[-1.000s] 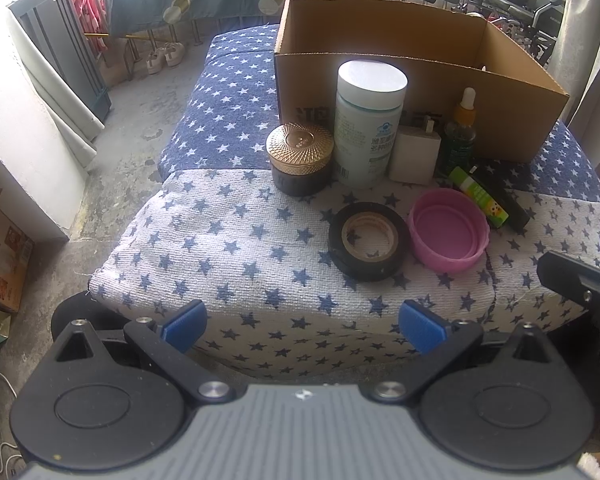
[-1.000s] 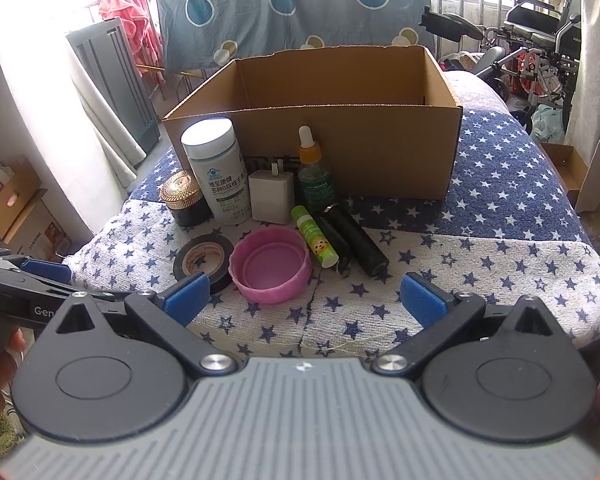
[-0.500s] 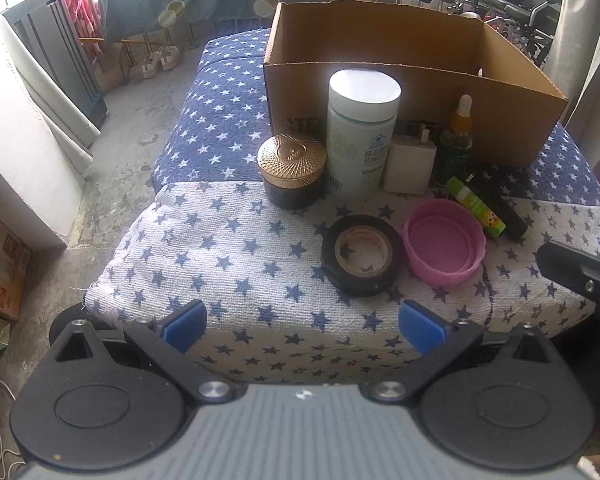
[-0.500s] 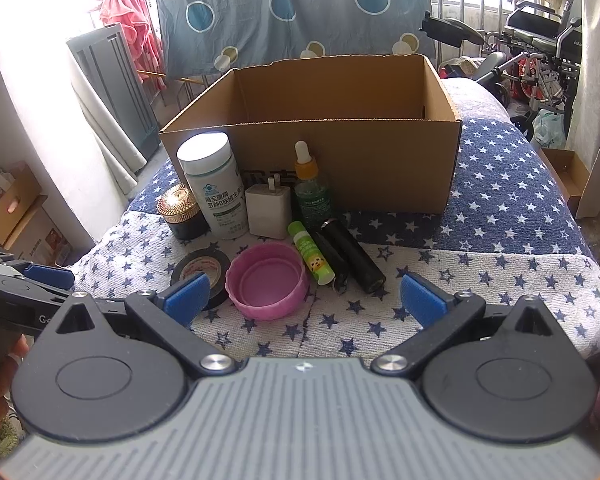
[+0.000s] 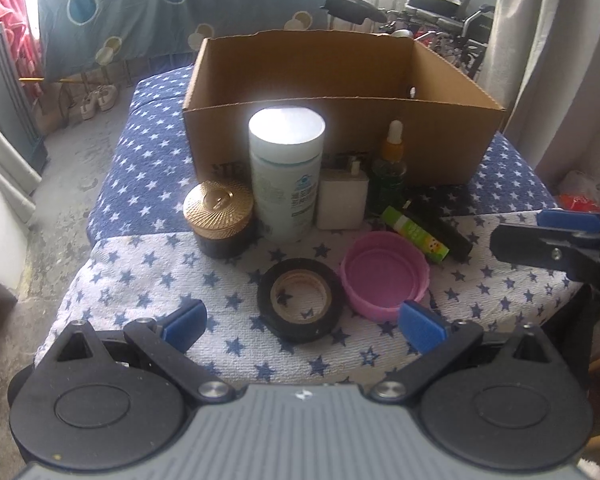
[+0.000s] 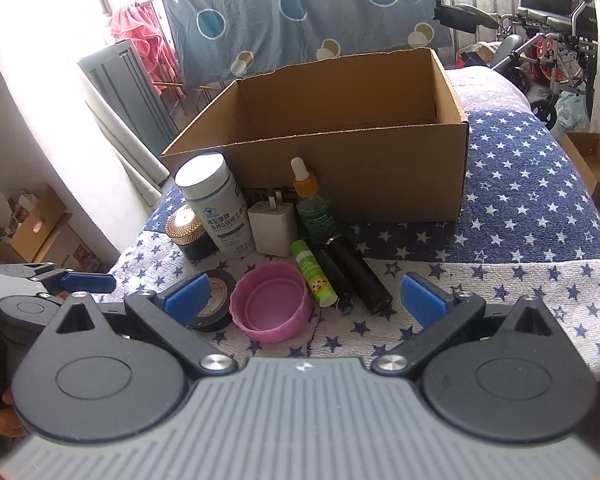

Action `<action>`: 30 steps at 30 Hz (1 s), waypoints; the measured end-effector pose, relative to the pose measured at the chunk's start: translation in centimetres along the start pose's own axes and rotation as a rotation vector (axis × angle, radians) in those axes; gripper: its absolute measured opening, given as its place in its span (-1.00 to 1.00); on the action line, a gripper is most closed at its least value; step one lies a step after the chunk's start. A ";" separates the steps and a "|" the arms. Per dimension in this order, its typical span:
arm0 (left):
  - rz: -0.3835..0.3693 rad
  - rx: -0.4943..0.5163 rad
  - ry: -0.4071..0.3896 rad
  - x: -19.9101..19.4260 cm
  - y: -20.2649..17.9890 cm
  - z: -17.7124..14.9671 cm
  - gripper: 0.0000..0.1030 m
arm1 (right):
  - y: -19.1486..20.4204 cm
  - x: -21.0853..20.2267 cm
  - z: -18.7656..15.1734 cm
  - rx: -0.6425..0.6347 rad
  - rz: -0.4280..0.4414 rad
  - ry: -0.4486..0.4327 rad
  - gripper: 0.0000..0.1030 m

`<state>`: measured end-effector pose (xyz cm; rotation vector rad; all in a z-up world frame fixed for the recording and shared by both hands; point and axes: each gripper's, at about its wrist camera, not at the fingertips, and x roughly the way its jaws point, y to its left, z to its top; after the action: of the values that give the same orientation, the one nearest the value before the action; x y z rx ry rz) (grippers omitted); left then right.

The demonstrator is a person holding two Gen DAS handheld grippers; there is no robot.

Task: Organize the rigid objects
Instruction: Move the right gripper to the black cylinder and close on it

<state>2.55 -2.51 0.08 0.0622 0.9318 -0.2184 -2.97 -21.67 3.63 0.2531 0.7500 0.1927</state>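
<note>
Ahead of my left gripper (image 5: 302, 322), spread wide and holding nothing, sits the tape roll (image 5: 300, 299); my right gripper (image 6: 303, 294), equally wide, faces the pink lid (image 6: 271, 300). Beyond, the cardboard box (image 6: 380, 168) looks unfilled, everything left to pack.

The cardboard box (image 6: 340, 152) stands open-topped, its visible interior bare; access from above is unobstructed. Its near wall is fronted by a touching row: gold-lidded jar (image 5: 220, 218), white bottle (image 5: 286, 172), white charger (image 5: 342, 202) and dropper bottle (image 5: 392, 172). Nearer lie the black tape roll (image 5: 300, 300) and pink lid (image 5: 384, 276), side by side, with the green tube (image 6: 314, 274) and two black cylinders (image 6: 356, 278) just beside. Bare starred cloth (image 6: 532, 216) lies right of the box and the cylinders. Left of the jar, cloth is also bare.
</note>
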 end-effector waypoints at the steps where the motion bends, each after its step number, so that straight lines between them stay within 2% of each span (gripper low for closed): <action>1: -0.015 0.010 -0.012 0.1 -0.2 0.1 0.99 | -0.3 0.1 0.1 0.005 0.012 0.002 0.97; 3: -0.056 0.028 -0.037 0.1 -0.6 0.3 0.98 | -0.7 0.2 0.3 0.009 0.040 0.006 0.93; 6: -0.125 0.058 -0.057 0.4 -1.5 0.9 0.87 | -1.2 0.7 0.7 0.004 0.075 0.010 0.80; 8: -0.162 0.077 -0.055 0.7 -2.2 1.4 0.80 | -1.5 1.3 1.1 -0.007 0.092 0.021 0.61; 10: -0.191 0.100 -0.046 1.3 -3.0 1.8 0.52 | -1.9 2.0 1.5 -0.014 0.105 0.030 0.46; 13: -0.235 0.120 -0.018 2.2 -4.1 2.1 0.22 | -2.6 2.9 2.0 -0.008 0.115 0.050 0.14; 14: -0.248 0.124 -0.005 2.6 -4.5 2.2 0.18 | -3.0 3.2 2.0 -0.004 0.119 0.055 0.06; 17: -0.287 0.133 0.007 3.3 -5.3 2.5 0.04 | -4.6 3.7 2.3 0.015 0.096 0.067 -0.02; 19: -0.306 0.151 0.018 3.7 -5.9 2.7 -0.18 | -5.6 4.1 2.5 0.016 0.073 0.083 -0.06; 21: -0.313 0.166 0.025 4.1 -6.4 2.9 -0.22 | -6.2 4.8 2.8 -0.004 0.067 0.108 -0.09; 23: -0.318 0.177 0.039 4.7 -6.9 3.1 -0.39 | -6.4 5.7 3.0 -0.036 0.072 0.143 -0.15; 27: -0.329 0.185 0.057 5.3 -7.6 3.1 -0.46 | -6.0 7.7 3.4 -0.109 0.099 0.205 -0.31; 30: -0.339 0.192 0.071 5.7 -8.1 3.0 -0.47 | -5.9 9.2 3.4 -0.141 0.108 0.247 -0.50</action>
<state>6.49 -11.79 -2.34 0.0894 0.9869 -0.6238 6.47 -25.37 -1.67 0.1364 0.9635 0.3831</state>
